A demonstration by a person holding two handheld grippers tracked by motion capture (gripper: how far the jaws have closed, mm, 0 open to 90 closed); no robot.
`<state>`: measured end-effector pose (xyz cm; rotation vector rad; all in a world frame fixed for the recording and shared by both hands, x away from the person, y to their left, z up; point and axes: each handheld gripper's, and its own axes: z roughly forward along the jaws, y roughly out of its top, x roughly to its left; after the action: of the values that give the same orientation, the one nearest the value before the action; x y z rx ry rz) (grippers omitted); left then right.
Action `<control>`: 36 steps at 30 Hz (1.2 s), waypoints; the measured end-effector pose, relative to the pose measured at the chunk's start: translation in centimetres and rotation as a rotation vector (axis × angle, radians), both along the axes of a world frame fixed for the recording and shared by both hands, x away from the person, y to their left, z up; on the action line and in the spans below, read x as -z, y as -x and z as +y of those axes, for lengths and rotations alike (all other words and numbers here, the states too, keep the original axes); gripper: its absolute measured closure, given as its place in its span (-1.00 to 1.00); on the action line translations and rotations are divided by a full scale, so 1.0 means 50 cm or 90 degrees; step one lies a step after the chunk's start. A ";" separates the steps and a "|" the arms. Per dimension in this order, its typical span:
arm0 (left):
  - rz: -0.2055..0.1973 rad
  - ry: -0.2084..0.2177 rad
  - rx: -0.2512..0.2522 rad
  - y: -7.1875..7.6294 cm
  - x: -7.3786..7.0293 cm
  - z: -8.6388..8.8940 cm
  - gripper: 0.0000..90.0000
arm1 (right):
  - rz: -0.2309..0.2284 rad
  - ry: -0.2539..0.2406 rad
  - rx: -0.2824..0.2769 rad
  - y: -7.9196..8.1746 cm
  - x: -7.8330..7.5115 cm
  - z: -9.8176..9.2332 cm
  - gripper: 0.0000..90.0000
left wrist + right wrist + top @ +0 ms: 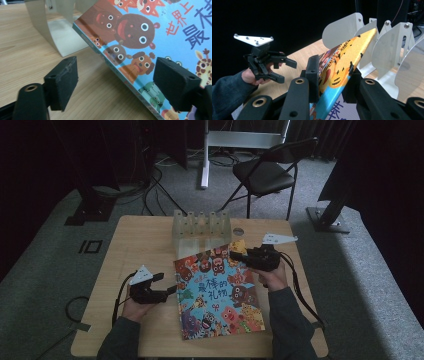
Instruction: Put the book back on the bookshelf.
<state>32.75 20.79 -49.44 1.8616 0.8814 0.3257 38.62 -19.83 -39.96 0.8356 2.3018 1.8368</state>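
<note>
- Wooden table (145, 240), pale, with dark grey carpet all around it.
- Picture book (218, 292), the cover bright blue and crowded with cartoon animals; it sits just right of the table centre, its far corner at 1 o'clock lifted off the wood, its near edge toward 6 o'clock. In the left gripper view the book's (140, 40) spine edge runs diagonally, raised above the tabletop.
- Divider rack (201, 227), translucent white, at 12 o'clock from the book and just beyond its far edge; its rounded fins (387, 47) rise close behind the lifted corner.
- Right gripper (239, 256), at 1 o'clock on the book, held in the person's right hand; its black jaws are clenched on the book's (337, 75) orange-yellow corner, one pad on each face.
- Left gripper (169, 285), at 9 o'clock from the book; jaws released and spread wide, one pad (62, 81) over bare wood, the other over the cover, neither pressing on the book.
</note>
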 end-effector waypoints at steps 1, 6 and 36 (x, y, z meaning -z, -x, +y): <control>0.001 0.005 0.002 -0.001 0.000 0.001 -0.55 | -0.001 -0.003 -0.001 0.001 -0.001 0.000 0.61; -0.002 0.016 0.011 -0.008 -0.008 -0.004 -0.58 | -0.013 -0.006 -0.005 0.007 -0.005 0.000 0.61; -0.014 0.058 0.022 -0.071 -0.029 -0.027 -0.64 | -0.039 -0.047 -0.028 0.021 -0.010 -0.008 0.63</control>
<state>36.30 19.43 -47.97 1.7839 0.8354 0.2802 37.58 -20.23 -39.48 0.7319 2.2464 1.9475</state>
